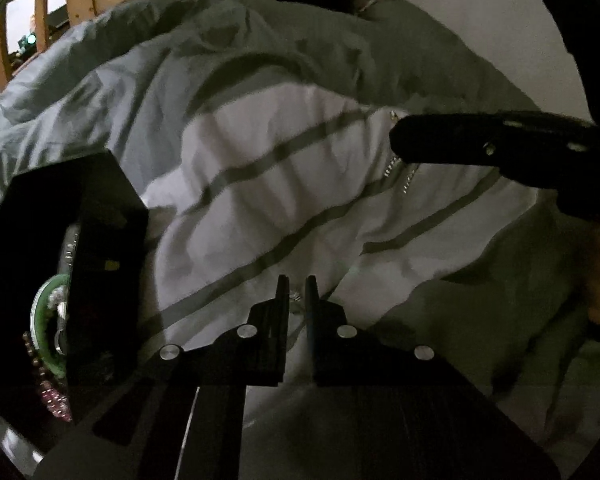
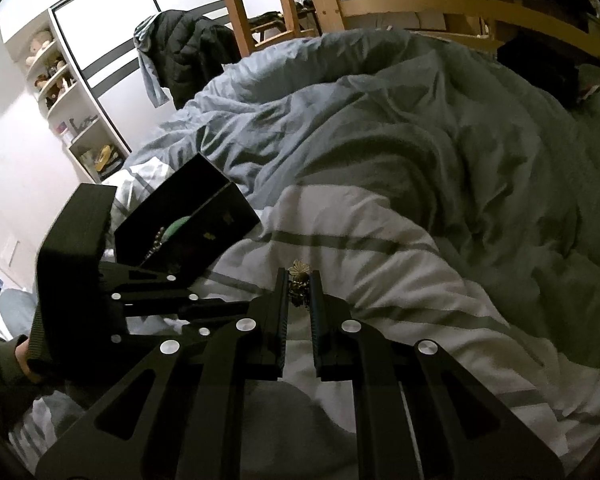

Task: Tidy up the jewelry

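An open black jewelry box lies on the bed at the left of the left wrist view, with a green bangle, a bead string and pink beads inside. It also shows in the right wrist view. My left gripper is shut on a small silver piece. My right gripper is shut on a gold flower-shaped piece with a hanging chain. From the left wrist view the right gripper holds dangling silver-looking chain ends above the white striped duvet.
A rumpled grey-blue blanket covers the far bed. A wooden bed frame and ladder stand behind. White shelves and a hanging dark jacket are at the far left. The left gripper body sits beside the box.
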`<state>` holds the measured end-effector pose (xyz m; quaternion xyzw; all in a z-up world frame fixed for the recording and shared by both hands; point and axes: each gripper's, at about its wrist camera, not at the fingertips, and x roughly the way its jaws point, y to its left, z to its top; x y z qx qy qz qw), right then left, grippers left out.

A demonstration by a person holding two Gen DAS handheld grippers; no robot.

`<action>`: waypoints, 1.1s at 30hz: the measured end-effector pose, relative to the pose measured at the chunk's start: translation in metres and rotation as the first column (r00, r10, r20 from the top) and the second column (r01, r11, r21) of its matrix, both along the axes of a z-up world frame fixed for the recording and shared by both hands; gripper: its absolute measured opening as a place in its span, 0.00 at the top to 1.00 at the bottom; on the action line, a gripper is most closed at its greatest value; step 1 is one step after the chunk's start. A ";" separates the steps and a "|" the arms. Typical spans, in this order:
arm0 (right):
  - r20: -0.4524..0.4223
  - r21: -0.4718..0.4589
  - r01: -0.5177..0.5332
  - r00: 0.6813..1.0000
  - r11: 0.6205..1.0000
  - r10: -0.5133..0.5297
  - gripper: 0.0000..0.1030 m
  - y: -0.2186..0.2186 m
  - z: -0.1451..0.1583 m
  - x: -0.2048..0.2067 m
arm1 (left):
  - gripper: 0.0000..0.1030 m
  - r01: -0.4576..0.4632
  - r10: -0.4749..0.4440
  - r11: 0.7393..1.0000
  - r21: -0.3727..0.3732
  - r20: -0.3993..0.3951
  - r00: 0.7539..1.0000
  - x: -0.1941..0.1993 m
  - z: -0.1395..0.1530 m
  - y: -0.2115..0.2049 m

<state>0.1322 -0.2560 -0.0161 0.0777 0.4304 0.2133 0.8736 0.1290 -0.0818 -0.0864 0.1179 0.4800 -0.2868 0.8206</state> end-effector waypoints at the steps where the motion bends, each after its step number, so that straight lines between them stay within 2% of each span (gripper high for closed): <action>1: 0.003 0.001 0.001 1.000 1.000 -0.001 0.90 -0.001 0.002 0.000 | 0.92 -0.001 0.001 1.000 -0.005 0.004 1.000 -0.001 0.004 0.001; 7: 0.002 0.002 0.009 1.000 1.000 -0.009 0.90 -0.001 0.002 -0.004 | 0.92 0.001 -0.001 1.000 0.007 -0.003 1.000 -0.002 0.002 -0.001; 11: -0.001 0.002 0.009 1.000 1.000 -0.009 0.90 -0.002 0.002 -0.006 | 0.91 -0.017 0.018 0.999 -0.036 0.005 1.000 0.001 0.014 0.004; 12: -0.001 0.002 0.009 1.000 1.000 -0.009 0.90 -0.002 0.002 -0.006 | 0.77 -0.021 0.021 0.999 -0.040 -0.002 1.000 0.001 0.014 0.005; 13: 0.000 0.006 0.008 1.000 1.000 -0.008 0.90 -0.002 0.002 -0.007 | 0.48 -0.024 0.023 0.999 -0.032 -0.004 1.000 0.000 0.012 0.005; 14: 0.001 0.007 0.007 1.000 1.000 -0.007 0.90 -0.002 0.002 -0.007 | 0.39 -0.026 0.026 0.999 -0.022 0.019 0.999 -0.002 0.012 0.005; 15: 0.002 0.008 0.005 1.000 1.000 -0.005 0.90 -0.002 0.002 -0.007 | 0.39 -0.017 0.018 1.000 -0.010 0.044 0.999 -0.005 0.011 0.003; 18: 0.000 0.005 0.002 1.000 1.000 -0.002 0.90 -0.002 -0.001 -0.006 | 0.39 0.000 0.000 1.000 0.018 0.039 0.999 -0.004 0.003 -0.007; 20: -0.004 0.006 0.001 1.000 1.000 -0.001 0.90 -0.002 -0.004 -0.004 | 0.51 0.009 -0.010 0.999 0.045 0.020 1.000 0.000 -0.008 -0.013; 21: -0.005 0.005 0.001 1.000 1.000 -0.001 0.90 -0.002 -0.005 -0.004 | 0.67 0.011 -0.011 0.999 0.053 0.004 1.000 0.002 -0.013 -0.014; 22: -0.006 0.004 0.001 1.000 1.000 -0.001 0.90 -0.002 -0.006 -0.003 | 0.78 0.015 -0.013 0.998 0.064 -0.020 1.000 0.005 -0.020 -0.016; 25: -0.008 0.003 -0.001 1.000 1.000 0.001 0.89 -0.001 -0.008 0.000 | 0.80 0.018 -0.016 0.998 0.061 -0.040 0.999 0.007 -0.026 -0.014; 33: 0.008 0.021 -0.005 1.000 1.000 0.005 0.90 0.000 -0.003 -0.004 | 0.81 0.012 -0.012 0.999 0.043 -0.013 1.000 0.000 -0.010 -0.011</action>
